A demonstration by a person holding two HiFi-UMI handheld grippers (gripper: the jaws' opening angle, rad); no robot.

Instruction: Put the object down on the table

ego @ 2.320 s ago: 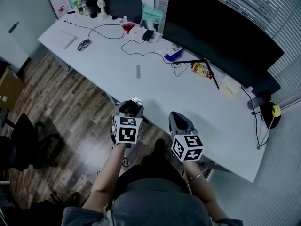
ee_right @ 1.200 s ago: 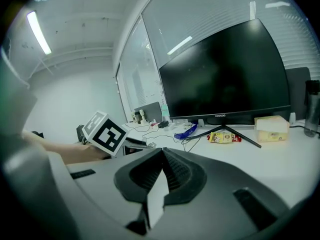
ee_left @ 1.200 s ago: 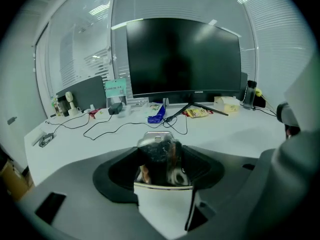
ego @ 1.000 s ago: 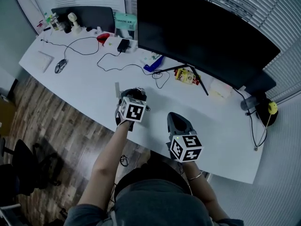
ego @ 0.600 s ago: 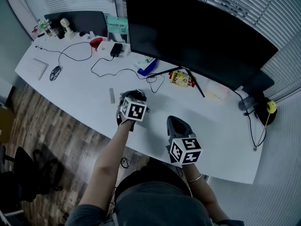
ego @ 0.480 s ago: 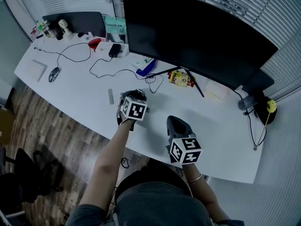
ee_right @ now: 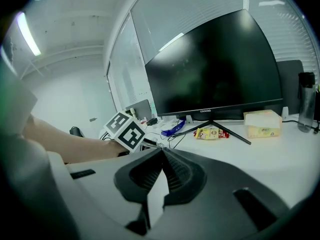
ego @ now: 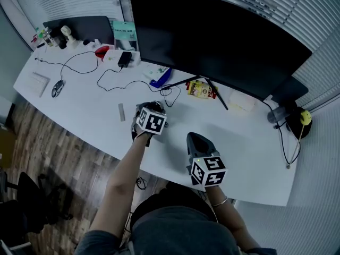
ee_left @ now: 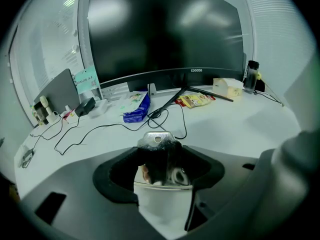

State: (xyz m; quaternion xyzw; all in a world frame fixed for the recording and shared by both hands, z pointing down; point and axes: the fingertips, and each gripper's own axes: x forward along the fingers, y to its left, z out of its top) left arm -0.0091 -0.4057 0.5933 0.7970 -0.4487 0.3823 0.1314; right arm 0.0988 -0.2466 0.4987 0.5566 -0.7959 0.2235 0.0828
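Left gripper [ee_left: 160, 151]: clamped on foil packet [ee_left: 158, 140] | advanced from bench [ego: 95, 108] edge to mid-bench | right gripper [ee_right: 161, 156]: closed, empty | set-down judged imminent

The packet [ee_left: 158, 139] in the left tool [ee_left: 162, 155] is gleaming silver over a dark body, that tool's cube [ego: 152, 122] is showing black-and-white squares, and ahead a blue wrapper [ee_left: 137, 109], a yellow-and-red bag [ee_left: 196, 100] and a black monitor [ee_left: 165, 29] are contrasting with the white counter [ee_left: 235, 129].

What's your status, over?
Left gripper shut on foil-topped packet, over the table, not yet released. Right gripper shut, empty. Black cable loops just ahead of the packet.
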